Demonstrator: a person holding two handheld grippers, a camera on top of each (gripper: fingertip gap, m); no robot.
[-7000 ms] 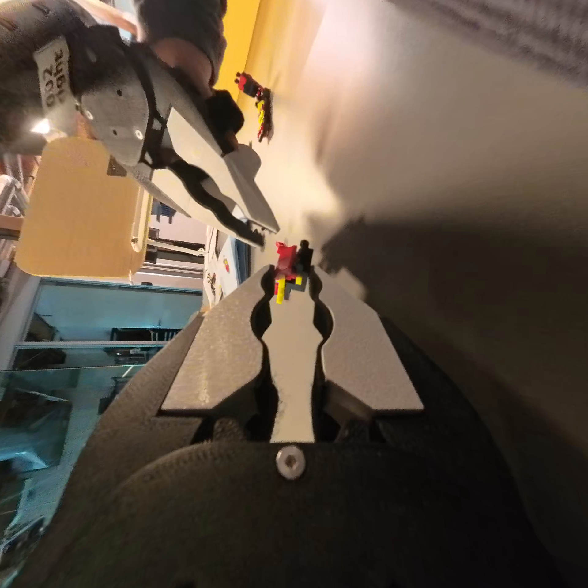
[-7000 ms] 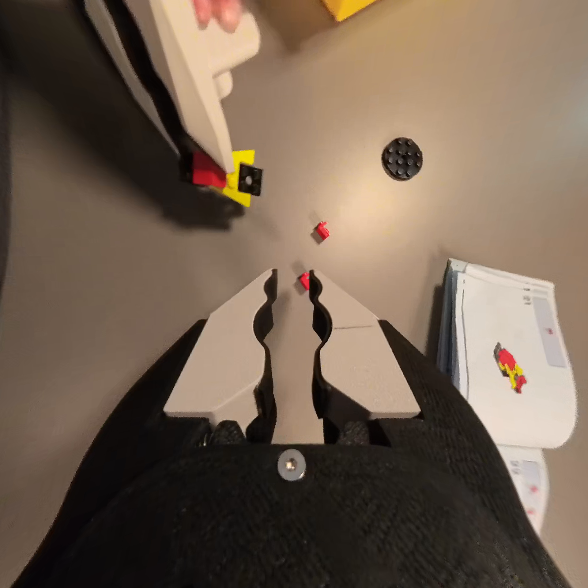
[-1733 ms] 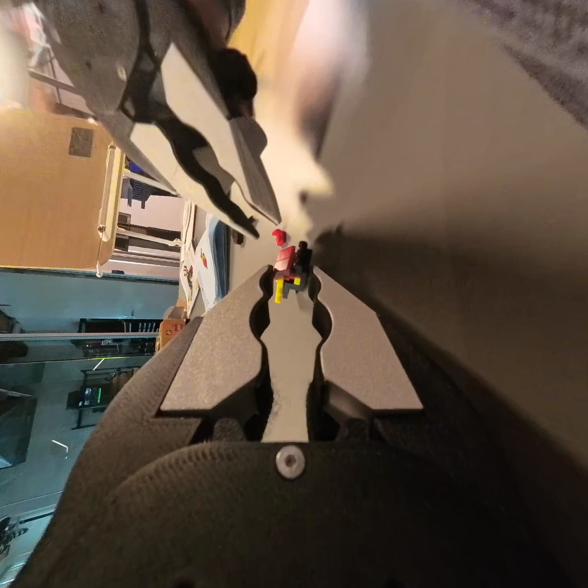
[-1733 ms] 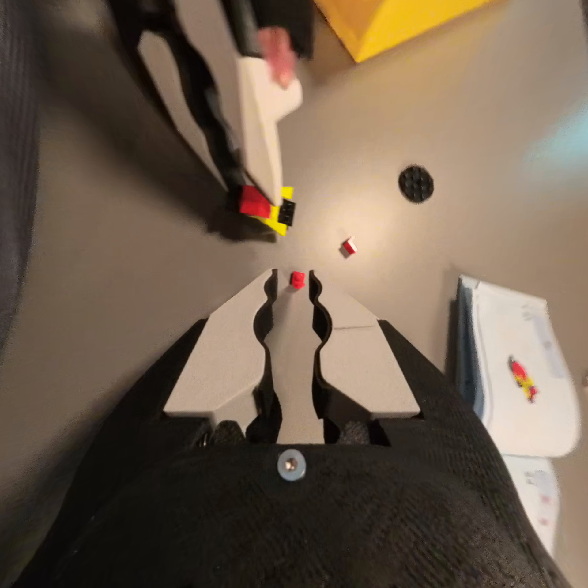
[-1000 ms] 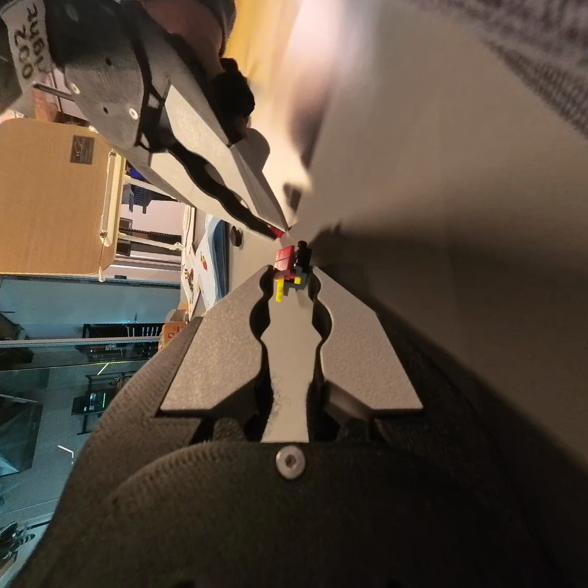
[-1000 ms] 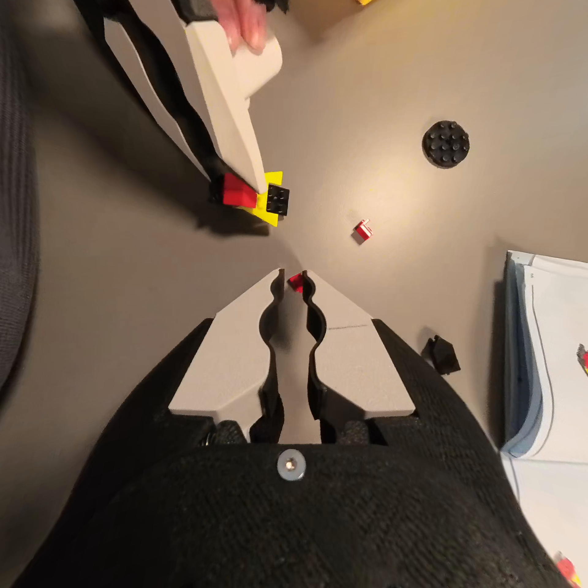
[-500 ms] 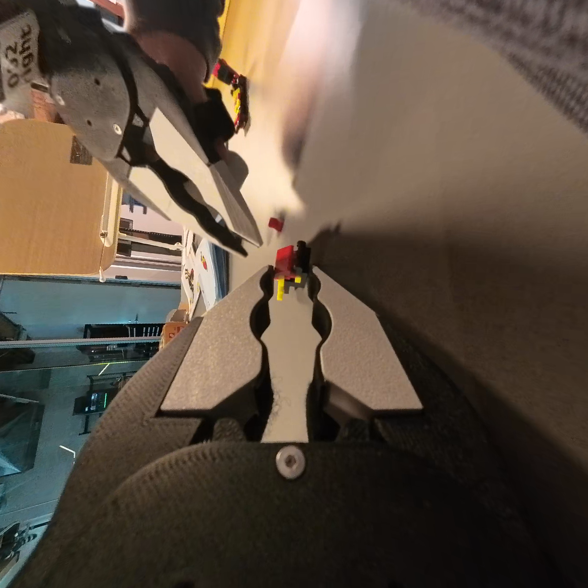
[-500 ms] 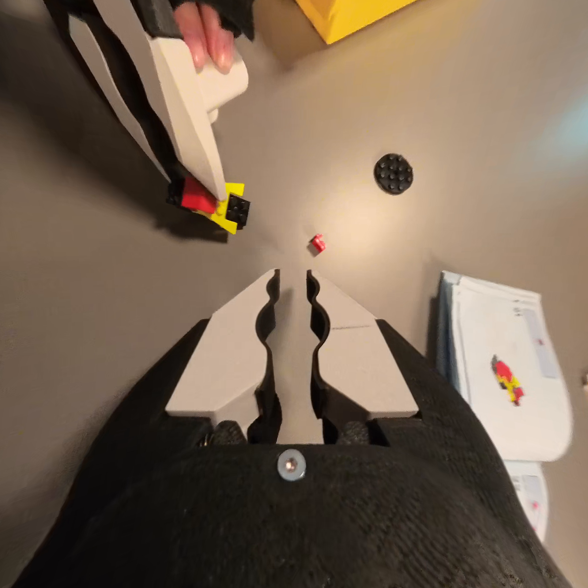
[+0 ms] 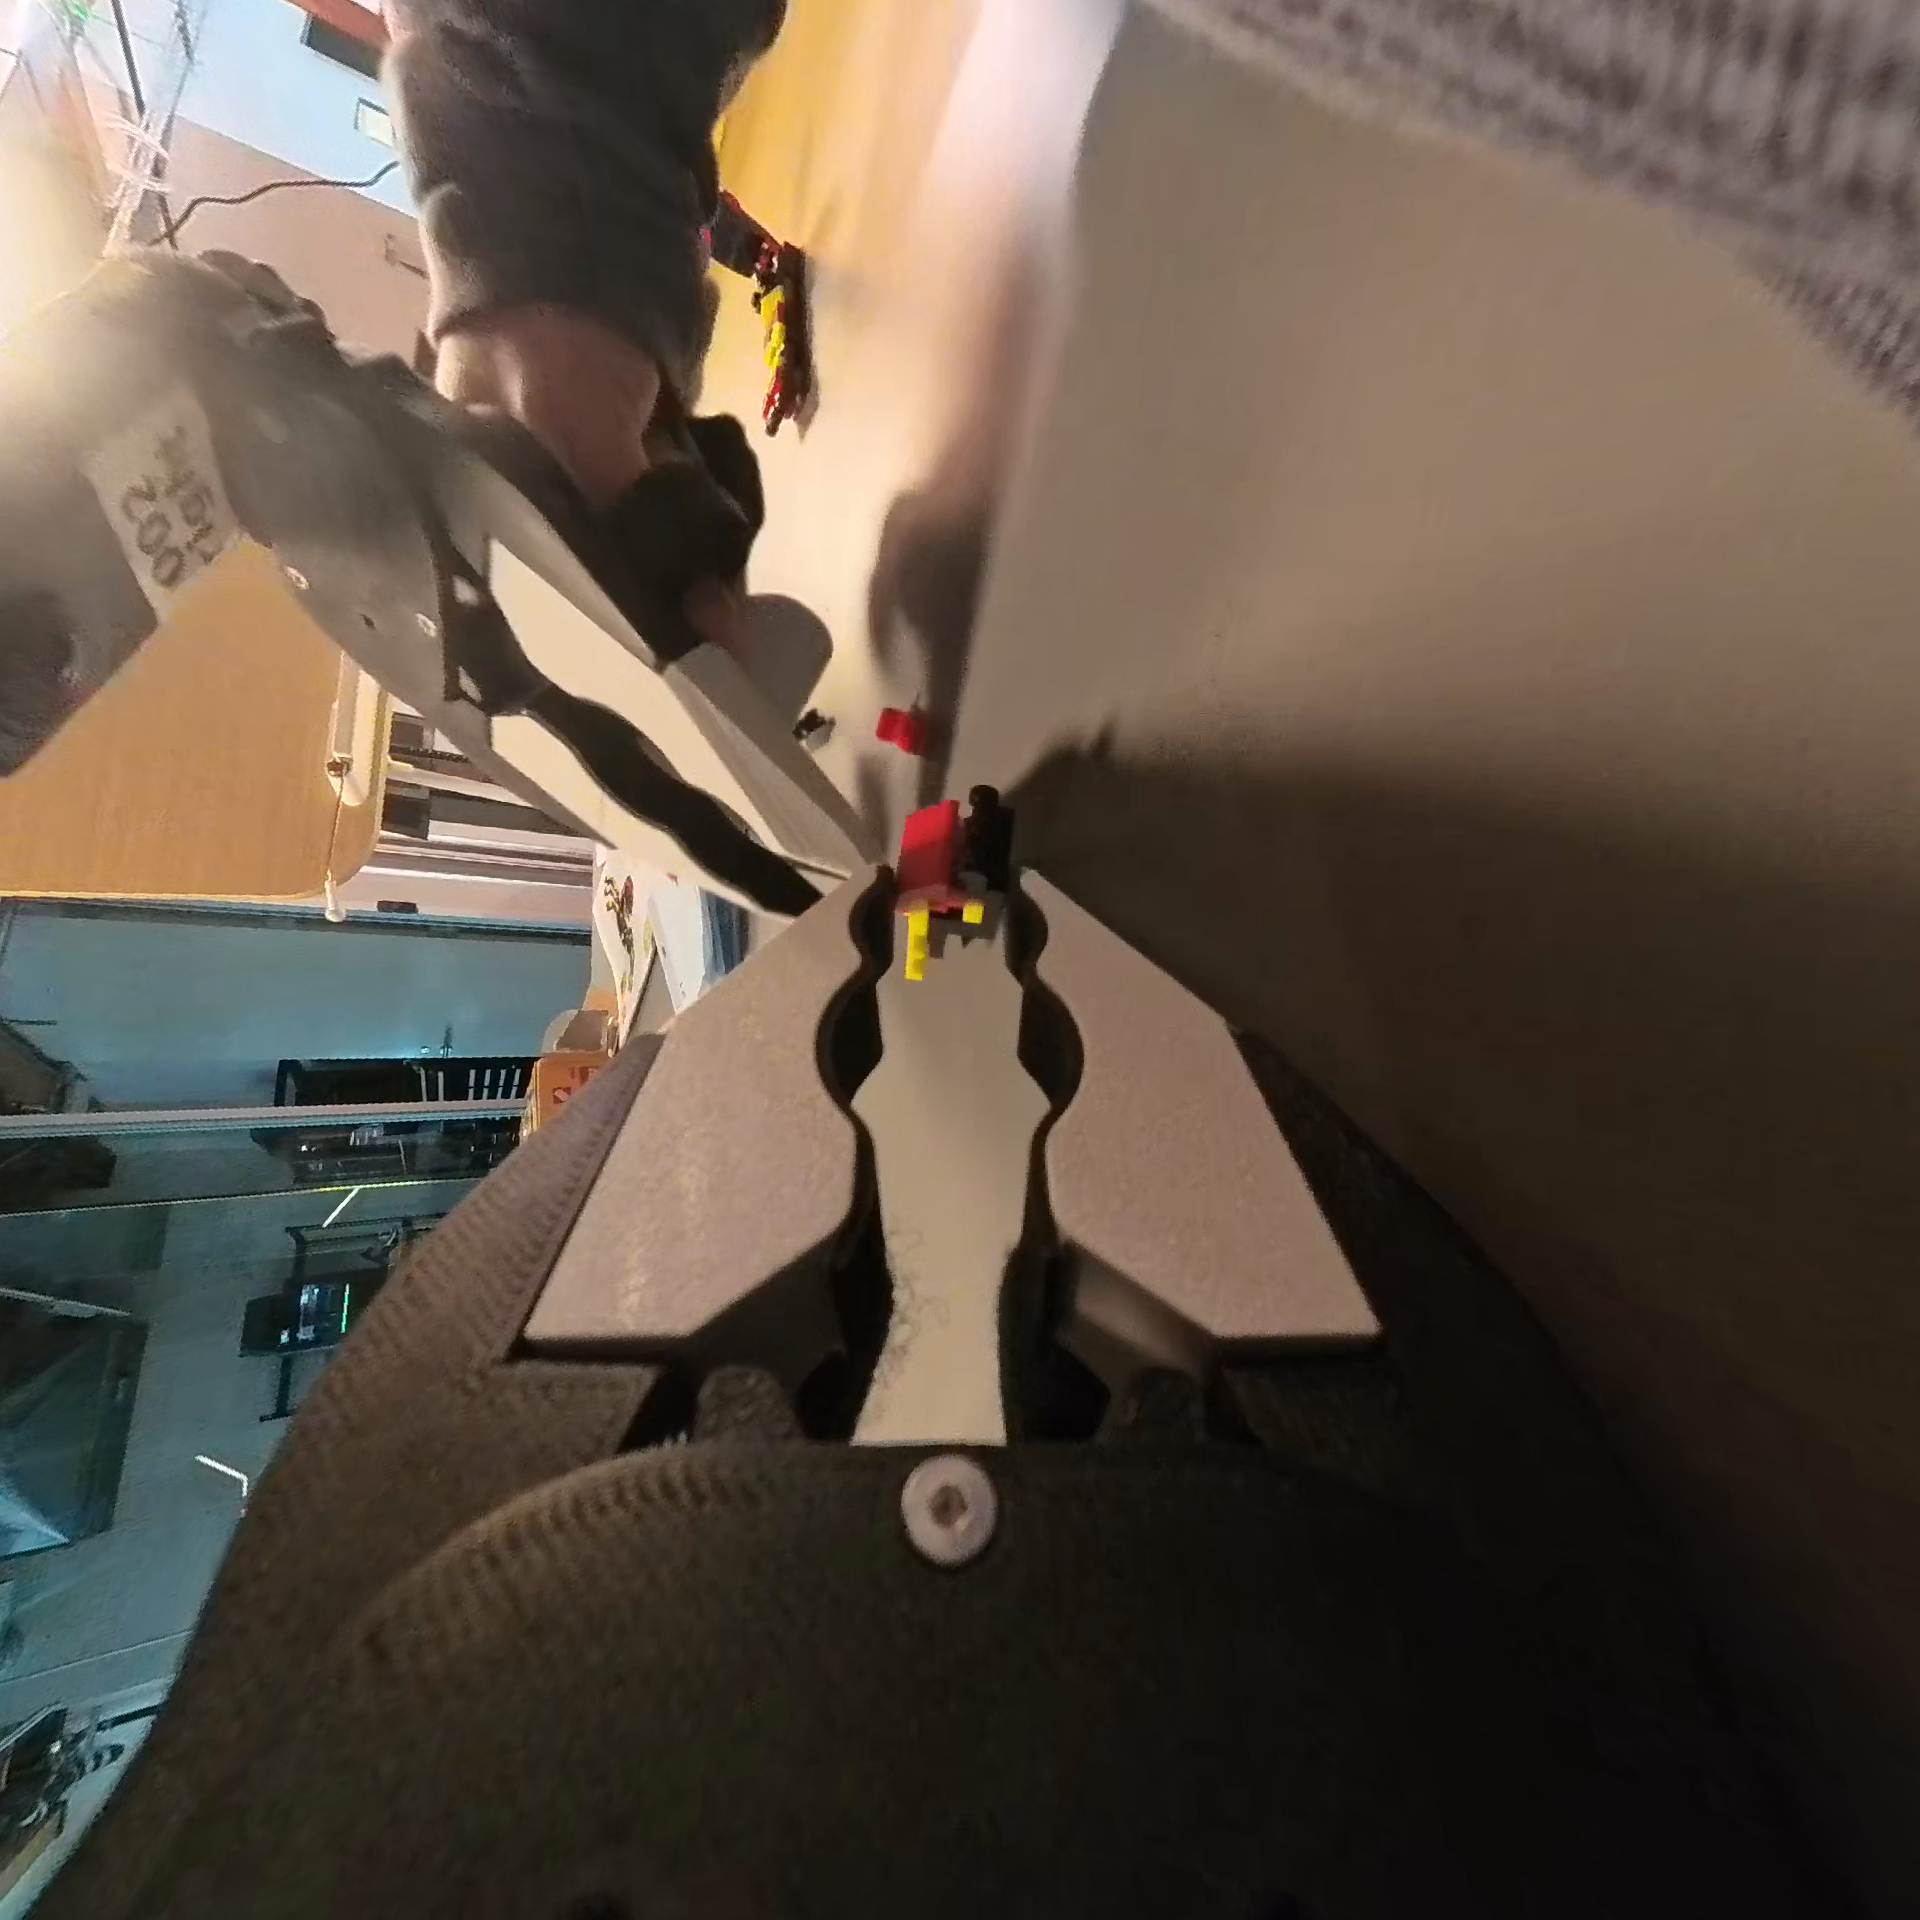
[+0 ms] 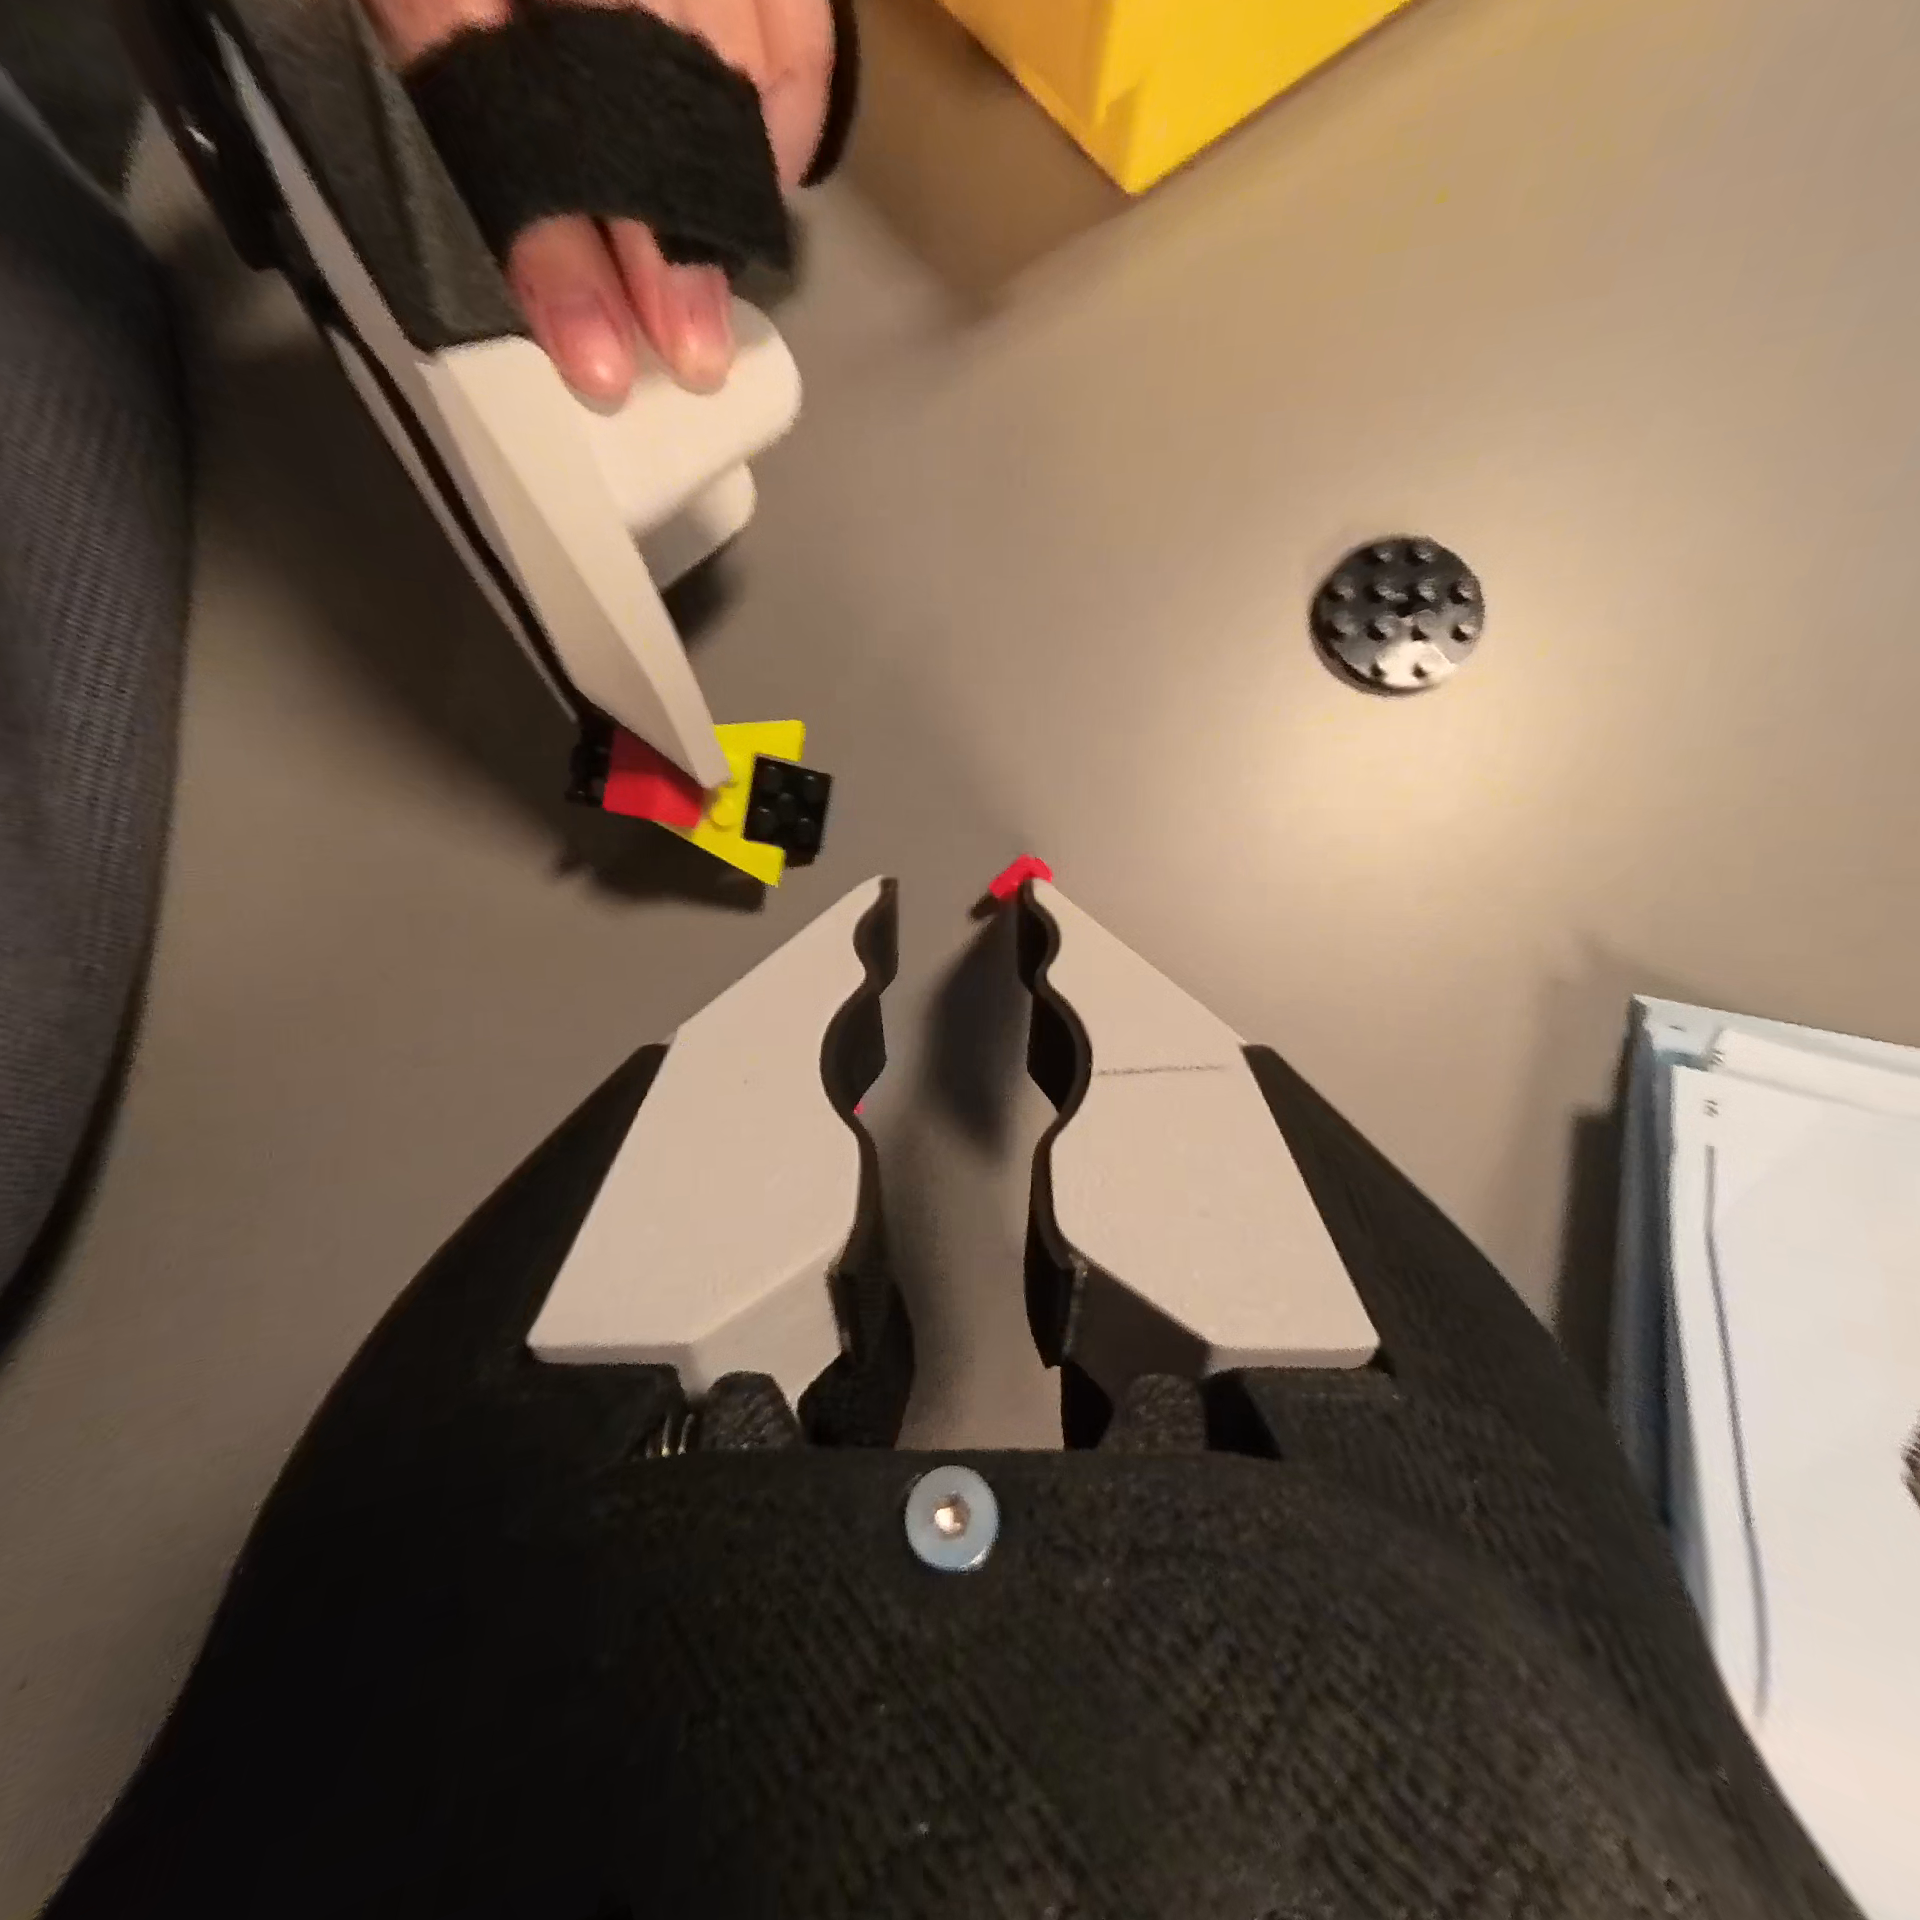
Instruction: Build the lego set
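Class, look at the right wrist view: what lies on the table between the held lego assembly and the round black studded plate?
Nothing: only bare table between lego assembly and round black plate, in the right wrist view.

On the tabletop [image 10: 1351, 312], the lego assembly [image 10: 717, 795] is placed far left, a round plate [image 10: 1397, 613] far right, a booklet [image 10: 1787, 1299] near right, a box [image 10: 1164, 73] farthest.

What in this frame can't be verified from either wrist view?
- Small red brick, right wrist view: mostly hidden behind the right gripper fingertip; contact unclear.
- Lego assembly, left wrist view: underside hidden between the left gripper fingers.
- Instruction booklet: cut off by the frame edge.
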